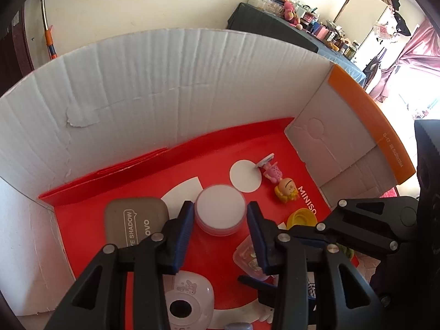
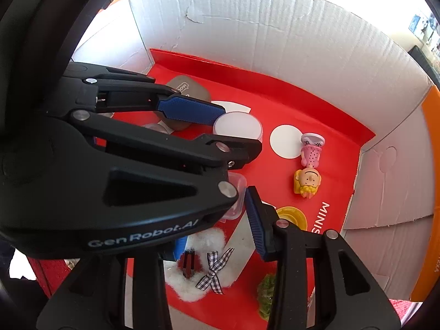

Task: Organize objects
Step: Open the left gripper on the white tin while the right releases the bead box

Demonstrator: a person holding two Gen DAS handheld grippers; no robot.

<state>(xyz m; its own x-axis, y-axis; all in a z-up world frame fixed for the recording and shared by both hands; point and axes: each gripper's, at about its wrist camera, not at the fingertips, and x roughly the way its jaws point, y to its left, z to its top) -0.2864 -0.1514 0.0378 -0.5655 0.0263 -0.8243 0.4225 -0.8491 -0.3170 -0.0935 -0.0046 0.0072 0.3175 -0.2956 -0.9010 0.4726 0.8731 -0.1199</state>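
Observation:
A white cardboard box [image 1: 154, 82] with a red lining holds the objects. My left gripper [image 1: 220, 214] is open, its blue pads on either side of a round white jar [image 1: 220, 211], apart from it. A grey eyeshadow case [image 1: 129, 220] lies to its left. A girl figurine [image 1: 280, 181] lies on its back at the right. A yellow cup [image 1: 301, 217] and a clear plastic tub [image 1: 247, 258] sit lower right. My right gripper [image 2: 217, 214] is open over the clear tub [image 2: 236, 192]; the left gripper [image 2: 192, 110] crosses in front of it.
A white toy camera [image 1: 187, 299] lies at the bottom of the left view. A white fluffy piece with a checked bow [image 2: 211, 269] and a green tuft [image 2: 266, 294] lie near the box's front. A cluttered shelf [image 1: 302, 16] stands behind the box.

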